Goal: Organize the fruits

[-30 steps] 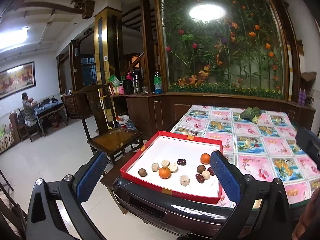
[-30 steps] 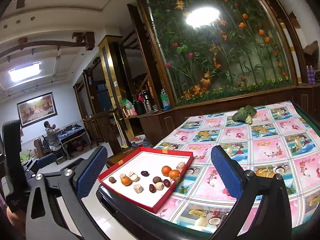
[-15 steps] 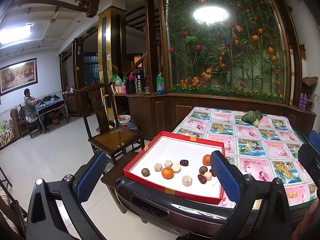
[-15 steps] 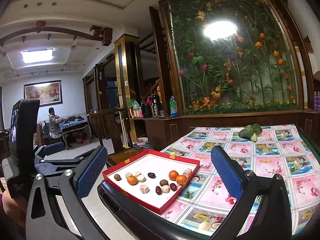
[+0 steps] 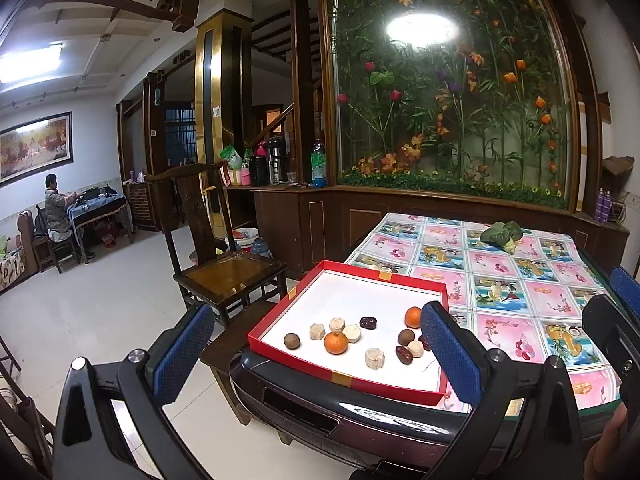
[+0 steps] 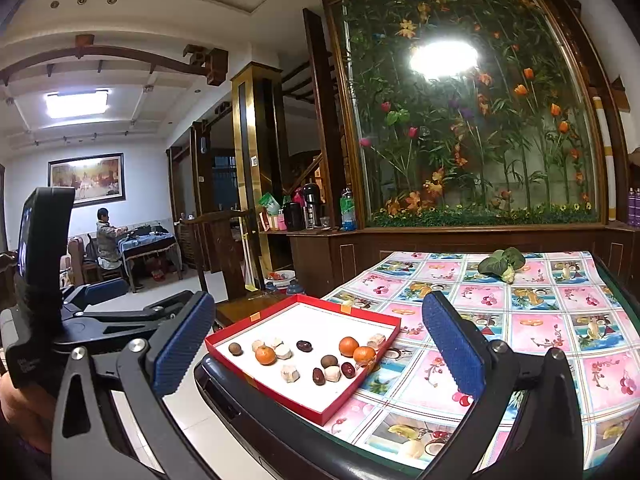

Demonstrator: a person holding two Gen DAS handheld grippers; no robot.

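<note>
Fruits (image 5: 336,342) loose in red tray (image 5: 340,378); both hand-held grippers (image 5: 316,344) (image 6: 316,344) agape, holding nothing.

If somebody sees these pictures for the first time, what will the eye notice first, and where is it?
First comes the tall glass wall of artificial flowers, lit by a bright glare, behind the table. Next is the red tray at the near corner of the flowered tablecloth, with oranges, brown fruits and pale pieces scattered inside. Both grippers, left and right, hang open before it.

Wooden chair (image 5: 224,256), leafy greens (image 6: 501,263) (on patterned tablecloth (image 6: 532,320)), flower wall (image 5: 448,92)
</note>
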